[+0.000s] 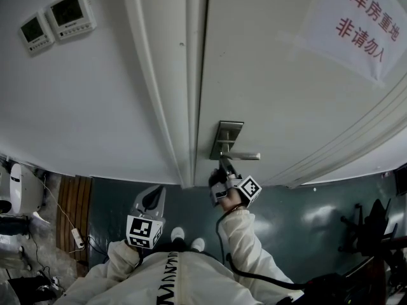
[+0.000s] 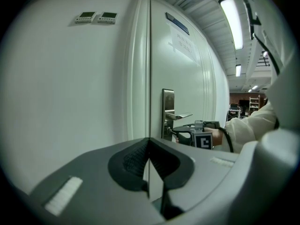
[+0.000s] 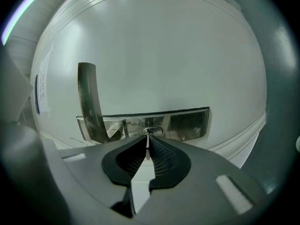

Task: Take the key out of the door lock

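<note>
Metal key [image 3: 148, 146] is pinched by the right gripper [image 3: 148, 138] for withdrawal from the lock plate [image 3: 187, 123]; the left gripper [image 2: 149, 142] is held aside, pressed together on nothing.

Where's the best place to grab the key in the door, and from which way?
Grip the key by its flat head, sticking out of the lock plate. Come straight at the door, pads on both flat faces, like the right gripper.

Glossy metal key [image 3: 148, 146], lock plate [image 3: 187, 123] and handle [image 3: 89, 100] on a smooth, matt white door [image 3: 164, 55].
</note>
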The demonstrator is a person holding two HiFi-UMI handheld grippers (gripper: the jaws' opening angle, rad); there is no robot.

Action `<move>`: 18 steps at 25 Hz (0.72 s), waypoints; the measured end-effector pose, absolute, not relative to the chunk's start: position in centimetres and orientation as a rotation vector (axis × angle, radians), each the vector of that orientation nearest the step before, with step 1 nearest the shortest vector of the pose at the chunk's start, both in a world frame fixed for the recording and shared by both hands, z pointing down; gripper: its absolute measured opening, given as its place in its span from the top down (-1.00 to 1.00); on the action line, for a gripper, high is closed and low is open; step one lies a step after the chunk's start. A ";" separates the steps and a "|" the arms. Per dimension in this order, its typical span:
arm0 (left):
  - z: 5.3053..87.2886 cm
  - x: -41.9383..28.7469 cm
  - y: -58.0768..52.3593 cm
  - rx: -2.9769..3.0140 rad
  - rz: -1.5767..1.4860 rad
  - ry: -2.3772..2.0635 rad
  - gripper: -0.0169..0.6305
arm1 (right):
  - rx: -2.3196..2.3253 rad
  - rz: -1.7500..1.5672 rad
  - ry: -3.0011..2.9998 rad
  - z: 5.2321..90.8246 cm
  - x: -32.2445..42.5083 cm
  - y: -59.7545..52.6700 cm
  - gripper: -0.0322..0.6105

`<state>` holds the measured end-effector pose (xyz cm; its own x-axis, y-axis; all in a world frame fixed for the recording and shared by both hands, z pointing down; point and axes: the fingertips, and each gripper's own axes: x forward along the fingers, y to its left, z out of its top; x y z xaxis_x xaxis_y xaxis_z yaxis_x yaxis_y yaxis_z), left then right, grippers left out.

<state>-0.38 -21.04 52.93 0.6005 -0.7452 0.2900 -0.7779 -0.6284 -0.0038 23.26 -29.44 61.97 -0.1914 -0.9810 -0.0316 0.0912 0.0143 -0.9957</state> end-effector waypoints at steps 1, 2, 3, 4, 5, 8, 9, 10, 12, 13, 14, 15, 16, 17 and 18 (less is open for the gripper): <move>53.0 -0.4 -21.0 2.698 0.403 -1.291 0.95 | -1.030 -1.374 1.295 62.0 23.3 -29.4 0.82; 53.0 -0.4 -20.9 2.697 0.404 -1.292 0.95 | -1.032 -1.374 1.297 62.0 23.3 -29.4 0.82; 53.1 -0.4 -20.8 2.695 0.406 -1.292 0.95 | -1.034 -1.375 1.298 62.0 23.3 -29.4 0.82; 53.1 -0.5 -20.7 2.694 0.407 -1.293 0.95 | -1.036 -1.375 1.298 62.0 23.3 -29.4 0.82; 53.1 -0.6 -20.6 2.692 0.407 -1.295 0.95 | -1.039 -1.374 1.298 61.9 23.3 -29.3 0.82; 53.2 -0.7 -20.3 2.688 0.408 -1.302 0.95 | -1.051 -1.376 1.301 61.9 23.2 -29.2 0.82; 53.2 -0.7 -20.3 2.686 0.407 -1.304 0.95 | -1.053 -1.377 1.301 61.9 23.2 -29.2 0.82; 53.2 -0.7 -20.2 2.684 0.406 -1.306 0.95 | -1.056 -1.377 1.300 62.0 23.3 -29.1 0.83; 53.3 -0.8 -20.0 2.684 0.405 -1.307 0.95 | -1.055 -1.372 1.300 62.0 23.3 -29.1 0.83; 53.3 -0.9 -20.0 2.683 0.407 -1.308 0.95 | -1.053 -1.371 1.300 62.0 23.3 -29.1 0.83; 53.3 -0.9 -19.9 2.682 0.410 -1.310 0.95 | -1.053 -1.371 1.299 62.1 23.3 -29.1 0.83; 53.4 -1.0 -19.9 2.679 0.414 -1.313 0.95 | -1.055 -1.372 1.299 62.0 23.3 -29.1 0.83; 53.4 -1.1 -19.9 2.676 0.417 -1.315 0.95 | -1.056 -1.373 1.300 62.0 23.2 -29.1 0.83; 53.4 -1.1 -19.9 2.675 0.418 -1.316 0.95 | -1.059 -1.373 1.302 61.9 23.2 -29.1 0.83; 53.5 -1.1 -19.8 2.675 0.419 -1.316 0.95 | -1.064 -1.373 1.303 61.9 23.2 -29.1 0.83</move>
<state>-1.14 -19.83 53.46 0.5808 -0.7555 0.3032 -0.7919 -0.6107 -0.0049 23.19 -29.13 61.90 -0.1897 -0.9818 -0.0102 0.0613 -0.0015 -0.9981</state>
